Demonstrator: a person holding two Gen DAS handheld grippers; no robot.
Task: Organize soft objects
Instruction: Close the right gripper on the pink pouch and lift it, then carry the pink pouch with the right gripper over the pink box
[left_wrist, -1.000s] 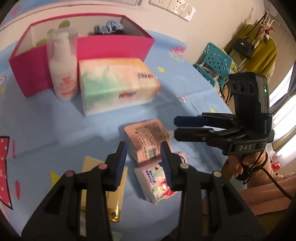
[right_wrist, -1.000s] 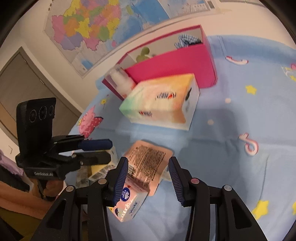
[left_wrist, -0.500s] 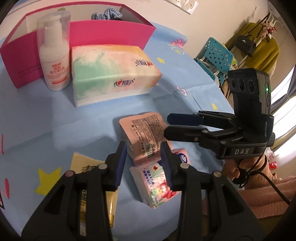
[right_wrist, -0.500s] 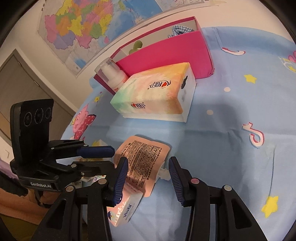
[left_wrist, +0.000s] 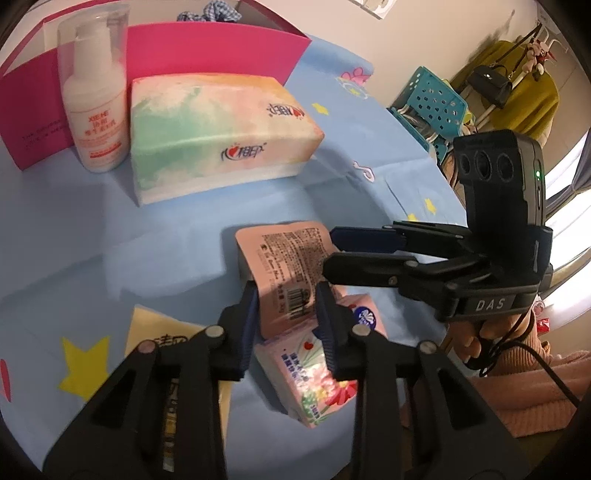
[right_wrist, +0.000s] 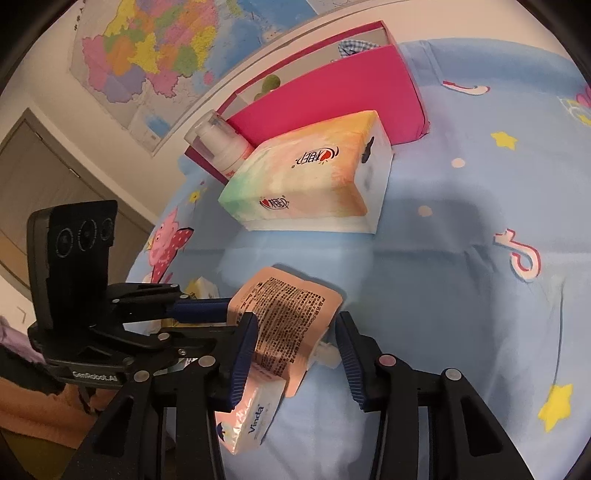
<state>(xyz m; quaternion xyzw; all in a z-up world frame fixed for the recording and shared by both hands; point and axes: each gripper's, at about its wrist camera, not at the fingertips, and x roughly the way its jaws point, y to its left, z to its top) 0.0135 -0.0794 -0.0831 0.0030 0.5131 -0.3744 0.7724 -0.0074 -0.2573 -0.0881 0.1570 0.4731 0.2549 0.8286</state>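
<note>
Blue star-printed cloth covers the worktop. Clamped by the left tool (left_wrist: 286, 314), whose jaws have just closed, a pink spouted pouch (left_wrist: 284, 258) lies atop a tissue pack (left_wrist: 314, 373). The right tool (right_wrist: 295, 343) straddles it, jaws apart. Slippage is risked if the limp pouch sags when lifted.

Home bedroom; wall map (right_wrist: 147, 48), hanging clothes (left_wrist: 524, 88)
</note>
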